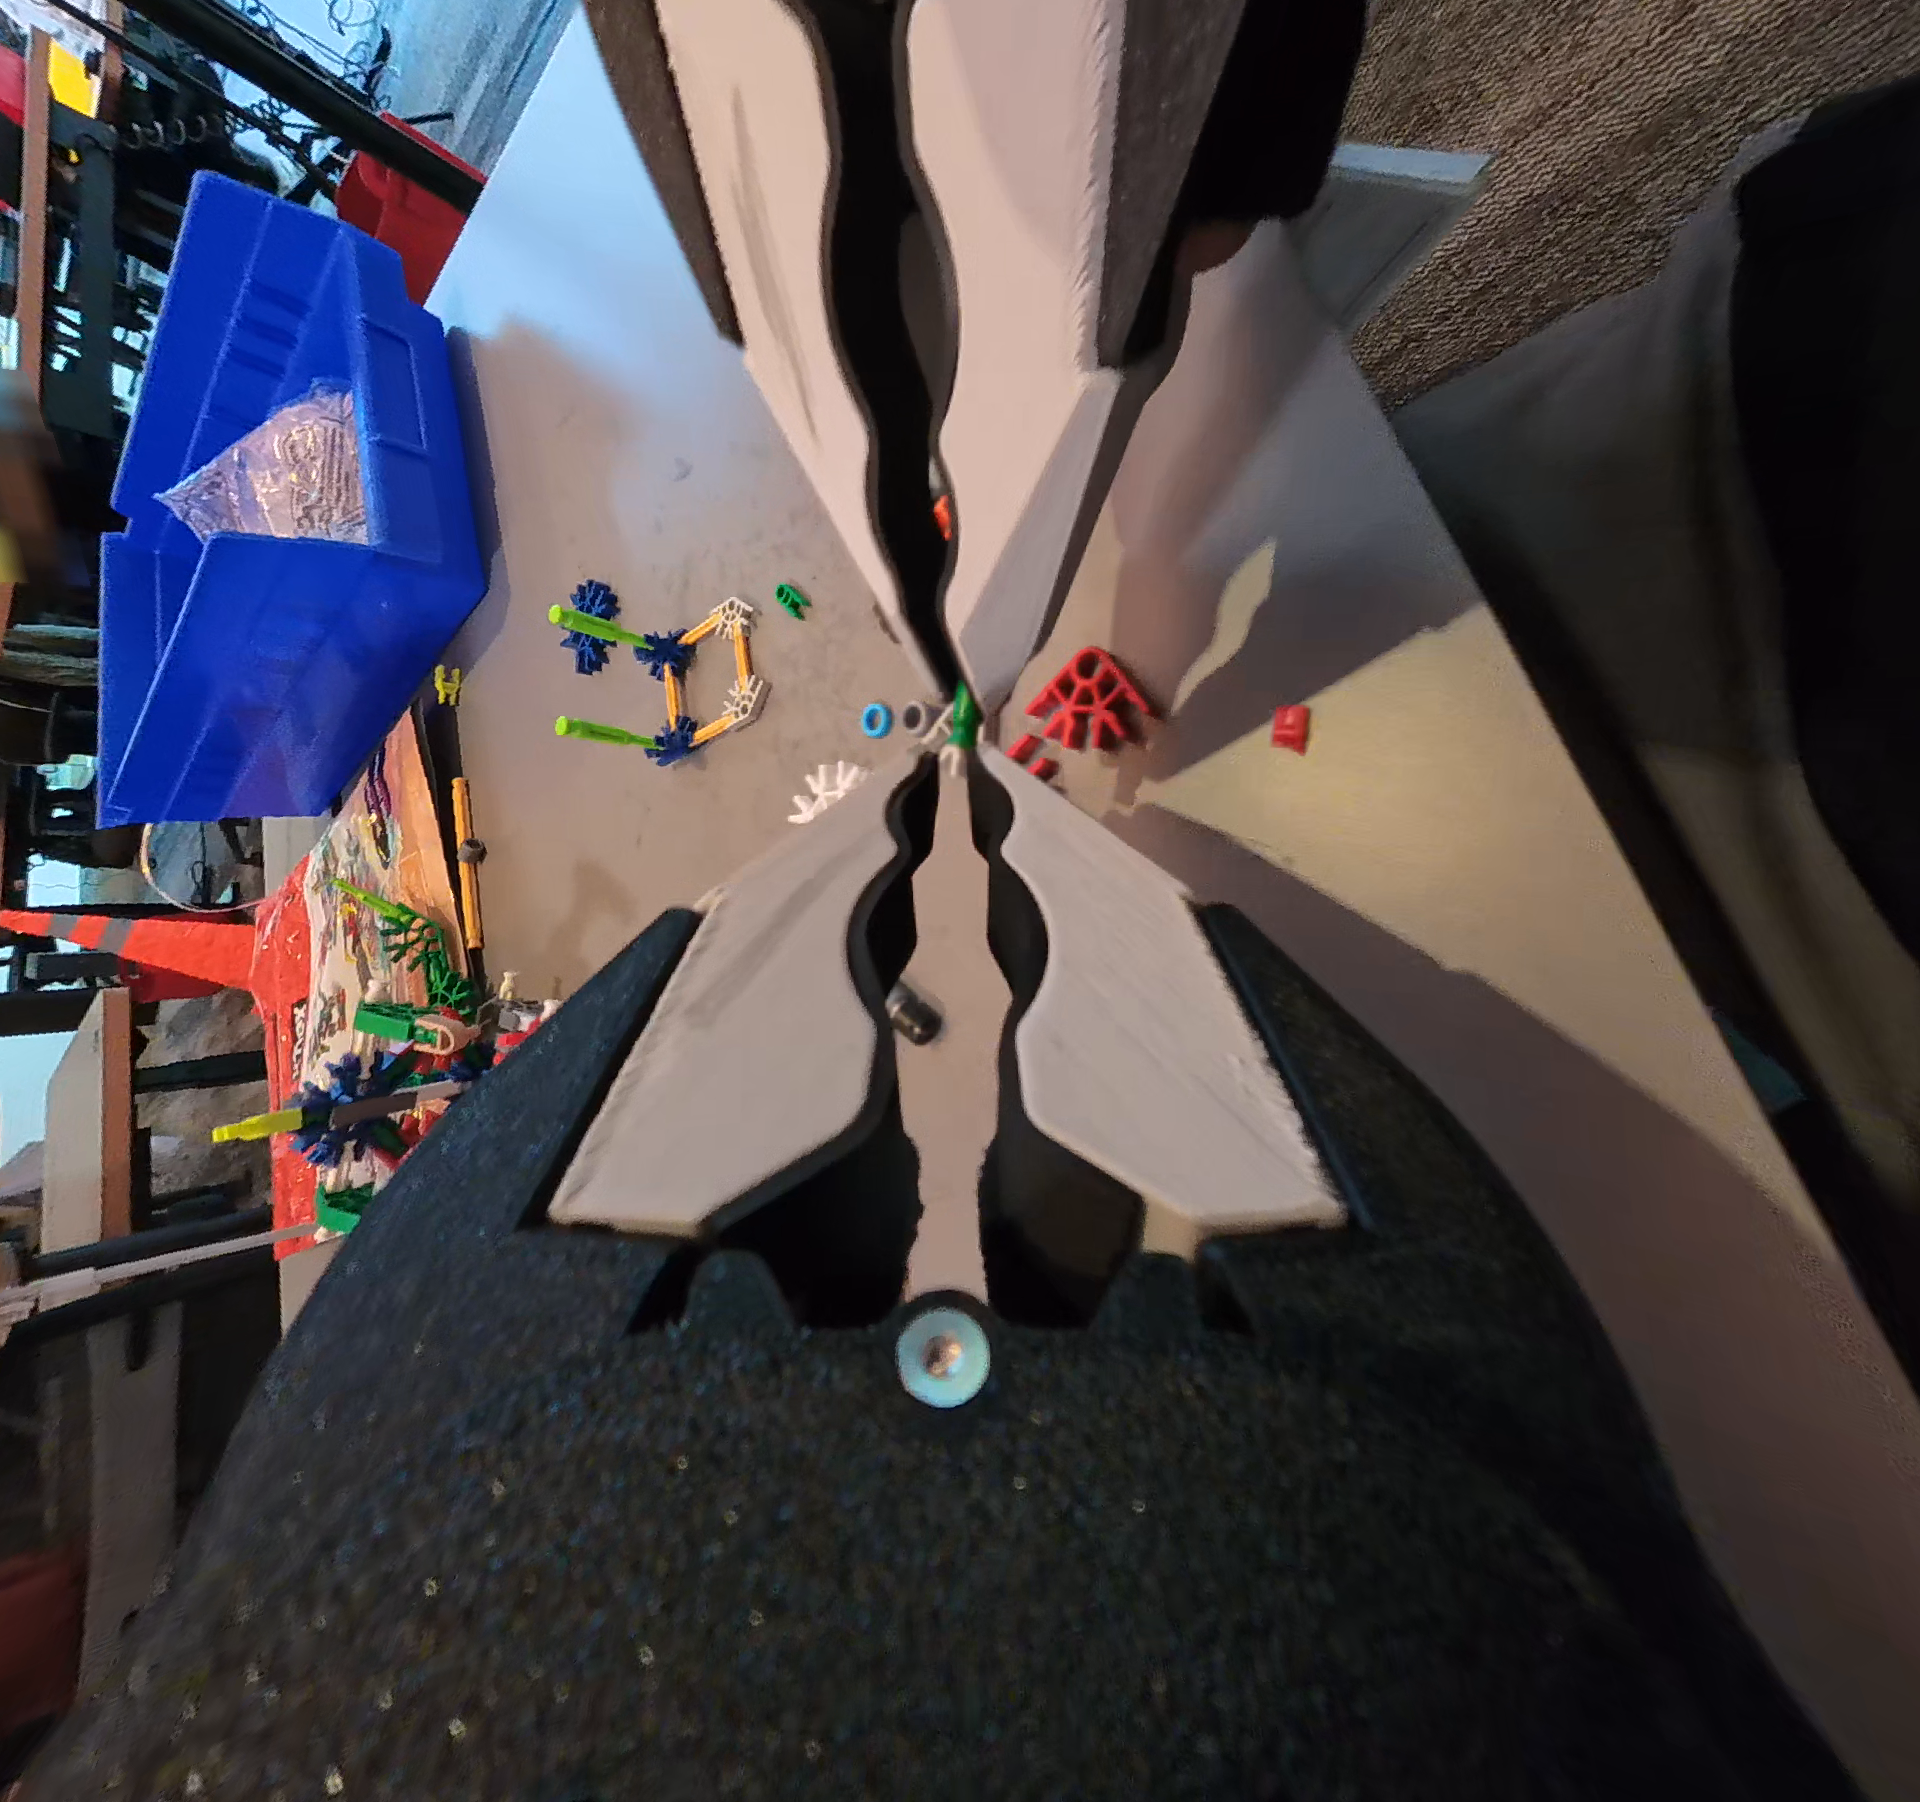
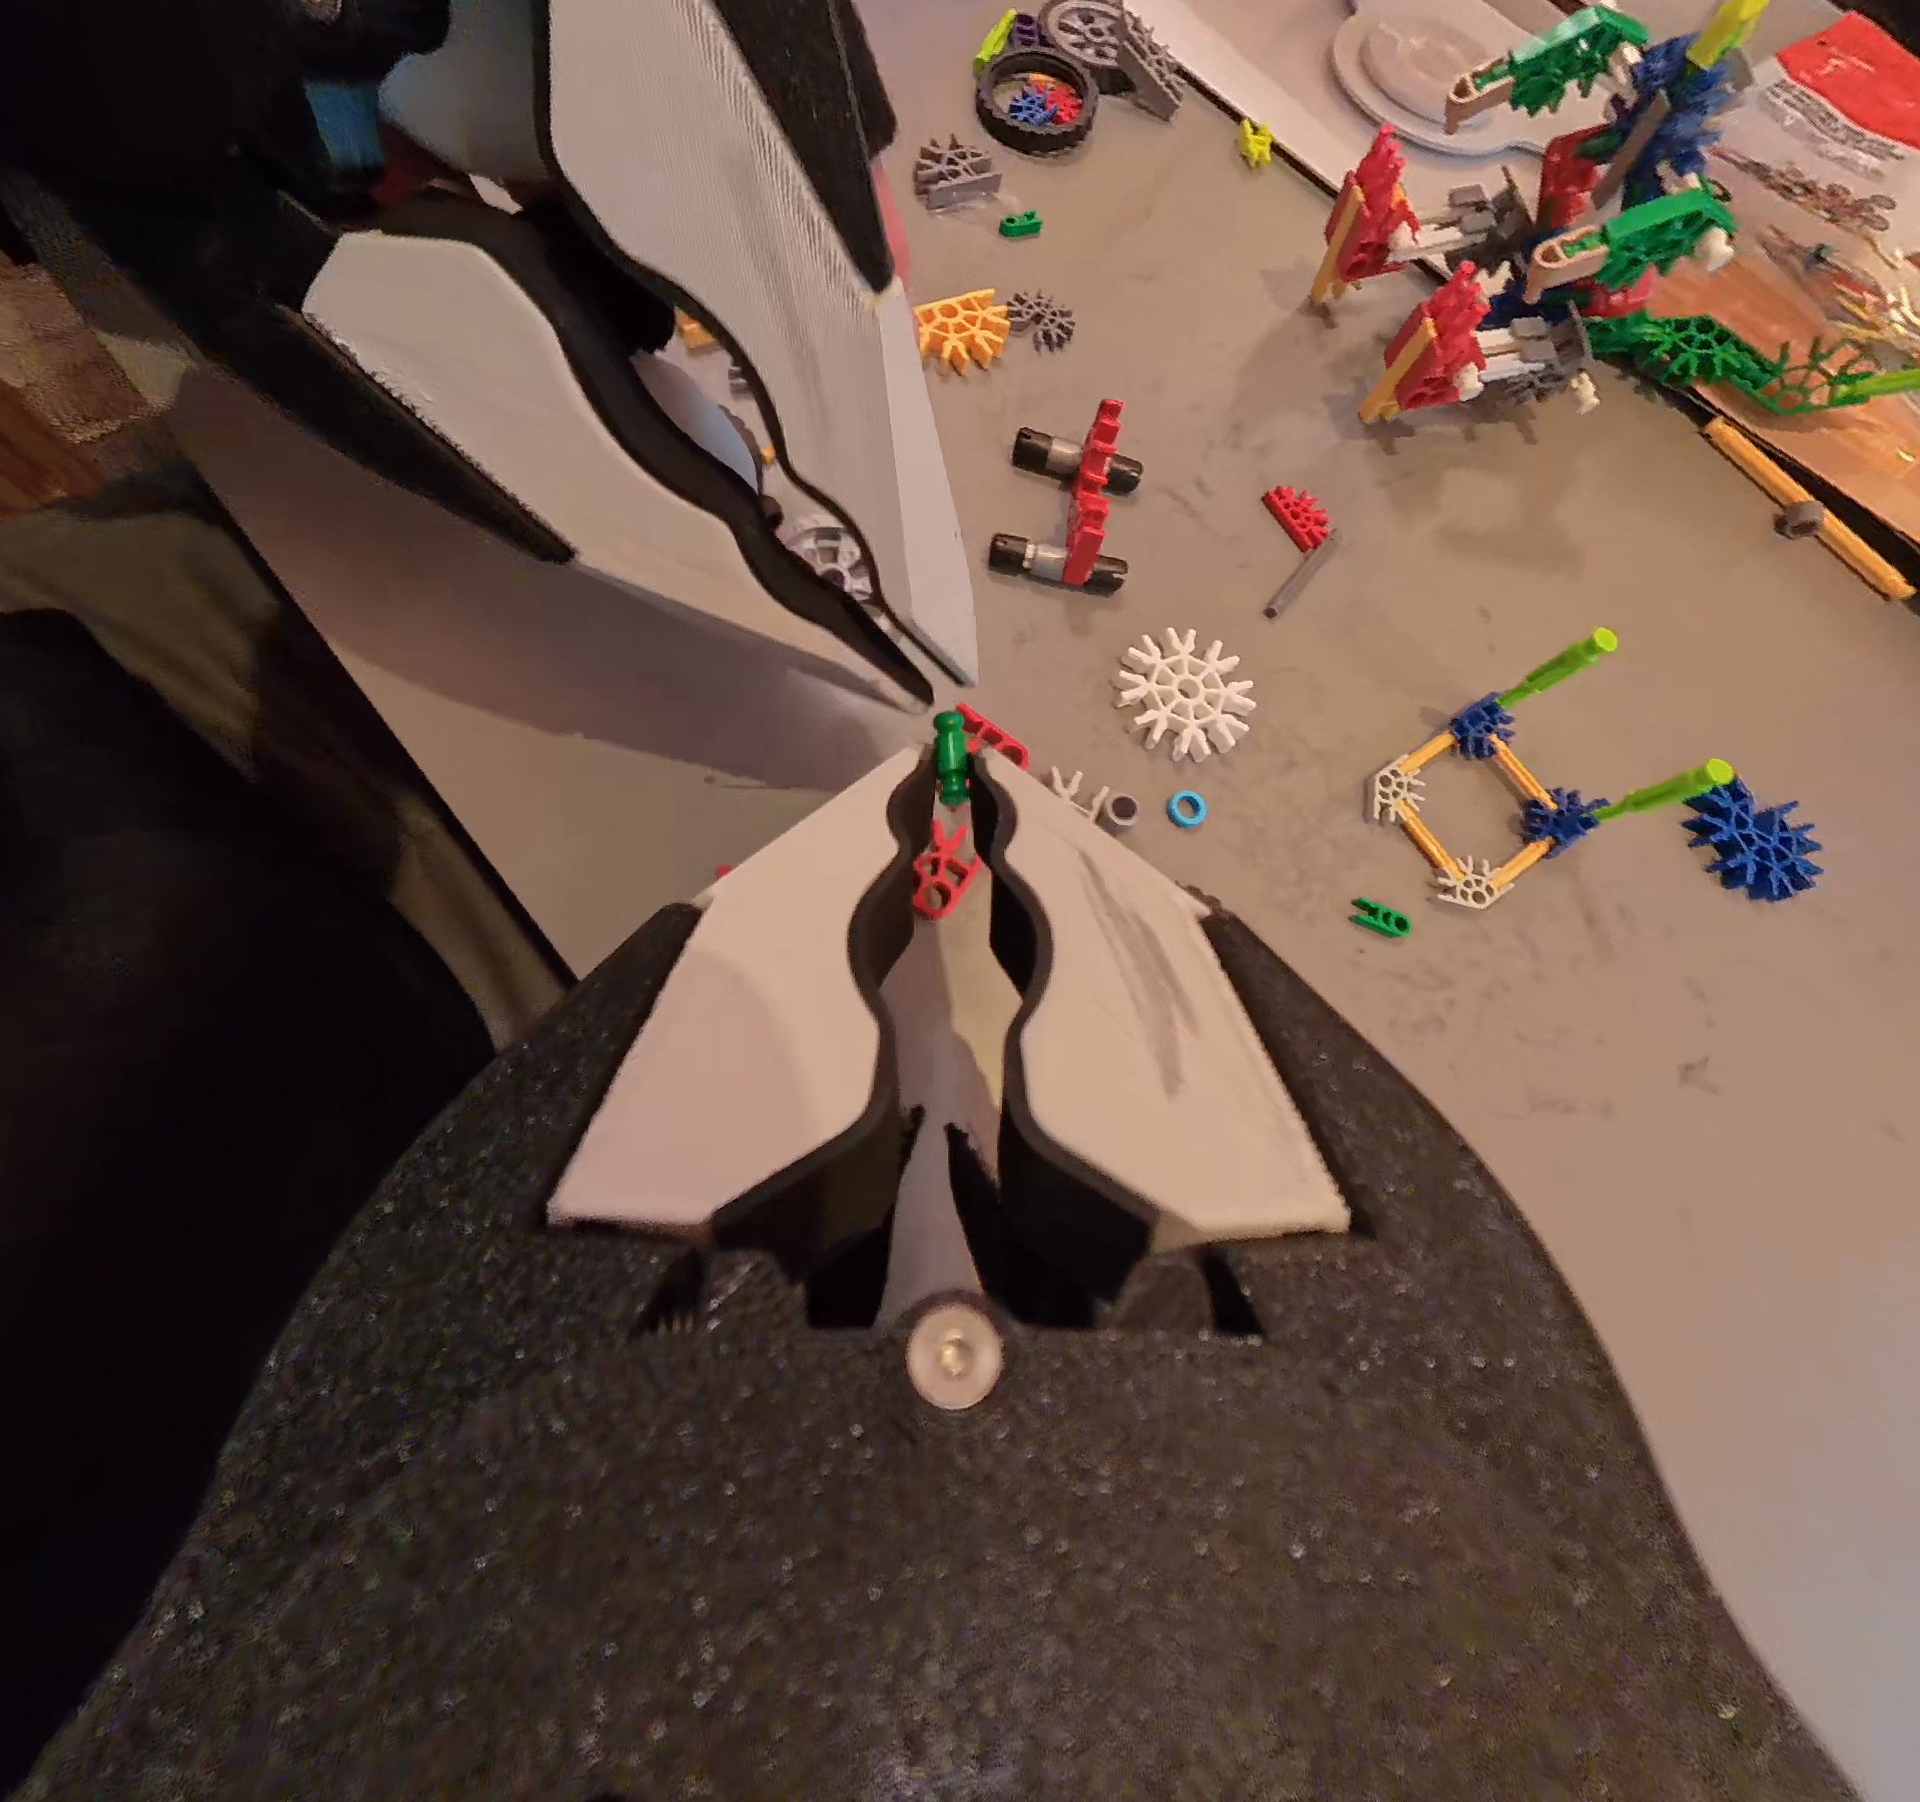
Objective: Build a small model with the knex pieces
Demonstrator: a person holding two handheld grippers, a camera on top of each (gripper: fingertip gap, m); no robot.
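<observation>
Your right claw (image 2: 951,781) is pinching a short green rod (image 2: 948,753) at its tips, a red connector (image 2: 943,877) lying just under them. Your left claw (image 1: 951,760) meets it tip to tip, pressed nearly together on the same rod. Farther along the desk (image 2: 1351,1077) lie a white snowflake connector (image 2: 1184,692) and a blue ring (image 2: 1185,809).

Hand-held gripper (image 2: 951,765): pale grey wavy-edged fingers (image 2: 1143,1025), speckled black body, silver screw (image 2: 953,1362).

Green rod (image 2: 948,753), red connector (image 2: 943,877), white snowflake piece (image 2: 1184,692), blue bin (image 1: 281,505).
</observation>
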